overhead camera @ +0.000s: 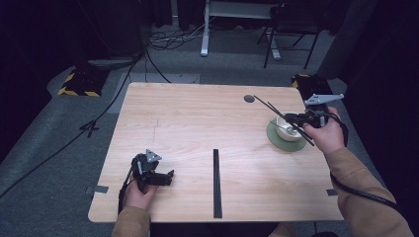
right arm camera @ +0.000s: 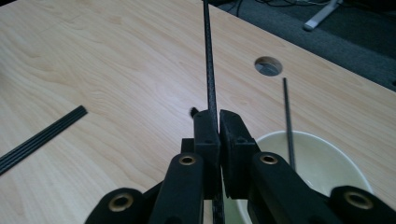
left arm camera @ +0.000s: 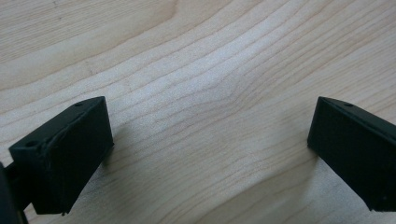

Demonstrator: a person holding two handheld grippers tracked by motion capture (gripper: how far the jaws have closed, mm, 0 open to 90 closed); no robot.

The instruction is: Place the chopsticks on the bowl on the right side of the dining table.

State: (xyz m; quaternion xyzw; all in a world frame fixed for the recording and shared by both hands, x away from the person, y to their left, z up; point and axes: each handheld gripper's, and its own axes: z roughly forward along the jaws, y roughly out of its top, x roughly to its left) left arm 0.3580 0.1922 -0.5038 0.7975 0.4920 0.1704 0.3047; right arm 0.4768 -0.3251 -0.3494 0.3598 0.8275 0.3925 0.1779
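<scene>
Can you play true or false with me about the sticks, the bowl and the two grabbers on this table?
1. The right gripper is clamped on a black chopstick. True.
2. The bowl sits on a red plate. False: it sits on a green saucer.
3. Another chopstick leans in the bowl. True.
4. The left gripper holds a chopstick too. False: its jaws stand wide open over bare table.
5. The bundle of black chopsticks lies inside the bowl. False: it lies flat on the table, near the front edge.
</scene>
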